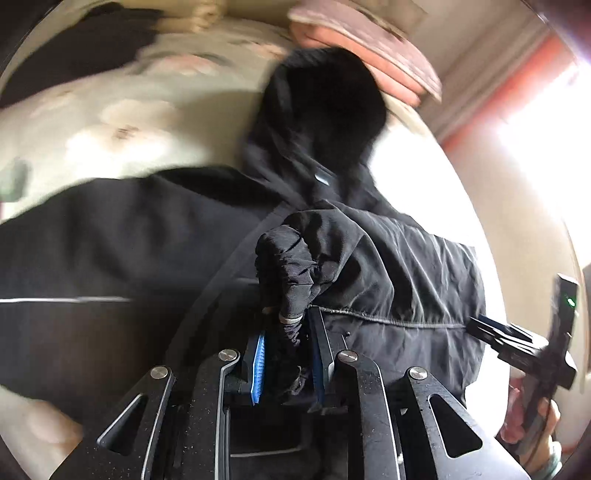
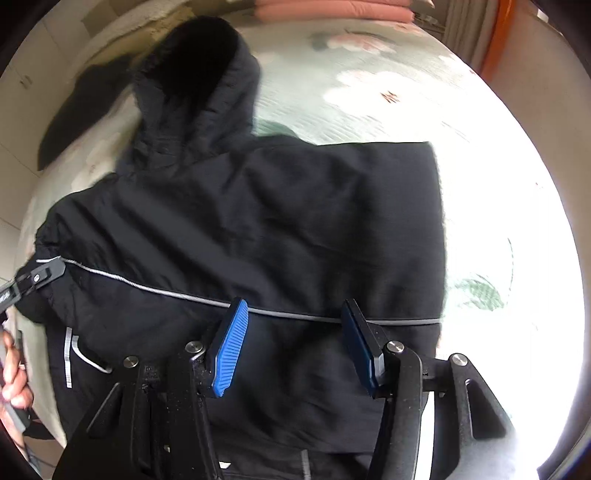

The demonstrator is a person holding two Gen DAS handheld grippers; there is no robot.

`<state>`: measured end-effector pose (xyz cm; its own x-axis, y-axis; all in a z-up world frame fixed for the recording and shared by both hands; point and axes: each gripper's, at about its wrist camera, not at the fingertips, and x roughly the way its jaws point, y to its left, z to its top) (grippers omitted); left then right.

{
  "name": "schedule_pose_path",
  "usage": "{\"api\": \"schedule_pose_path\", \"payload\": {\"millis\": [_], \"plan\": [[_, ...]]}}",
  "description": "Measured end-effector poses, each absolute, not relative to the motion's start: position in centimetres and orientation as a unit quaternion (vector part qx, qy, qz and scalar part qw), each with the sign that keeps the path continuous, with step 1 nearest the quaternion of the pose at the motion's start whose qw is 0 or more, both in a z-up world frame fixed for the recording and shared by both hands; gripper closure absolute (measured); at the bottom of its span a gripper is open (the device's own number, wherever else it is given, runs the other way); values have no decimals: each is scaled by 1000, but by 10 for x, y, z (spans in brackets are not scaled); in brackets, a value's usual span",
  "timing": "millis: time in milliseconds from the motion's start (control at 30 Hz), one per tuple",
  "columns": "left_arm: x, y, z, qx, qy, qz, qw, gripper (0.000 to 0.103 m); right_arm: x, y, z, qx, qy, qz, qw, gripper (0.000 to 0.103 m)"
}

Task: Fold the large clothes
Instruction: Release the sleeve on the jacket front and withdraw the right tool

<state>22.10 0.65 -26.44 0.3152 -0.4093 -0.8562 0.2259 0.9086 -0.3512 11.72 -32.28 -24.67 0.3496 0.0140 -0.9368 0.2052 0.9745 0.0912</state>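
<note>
A bed with a pale floral sheet (image 2: 369, 85) fills the scene. Pink folded bedding (image 2: 332, 9) lies at its far edge. Bright daylight washes out the right side, beside an orange curtain (image 2: 498, 33).

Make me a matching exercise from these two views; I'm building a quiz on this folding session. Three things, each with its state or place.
Things:
1. left hand-held gripper
2. right hand-held gripper
3. pink folded bedding

States or places:
A. at the far edge of the bed, beyond the hood
B. shut on bunched cloth of the black hooded jacket
C. jaws apart, nothing between them, above the jacket's grey stripe

Pairs: 1-B, 2-C, 3-A
</note>
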Motion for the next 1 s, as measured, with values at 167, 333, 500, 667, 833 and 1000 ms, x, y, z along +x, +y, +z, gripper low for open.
{"api": "schedule_pose_path", "payload": {"millis": [167,333,500,667,833,1000], "plan": [[234,74,-260,-84,545,-107,827,83,125,-305,-237,83,561,-37,823,46],[243,110,-307,-87,593,-53,799,80,138,-294,-255,80,571,-44,815,46],[245,104,-326,-52,602,-64,794,60,148,-291,-300,56,604,-70,792,46],[238,124,-301,-44,586,-51,807,34,159,-282,-321,13,620,-83,780,44],[230,133,-265,3,559,-16,829,34,169,-280,-291,33,616,-95,782,43],[242,82,-248,-27,543,-111,832,34,198,-255,-262,36,579,-54,813,42]]}}
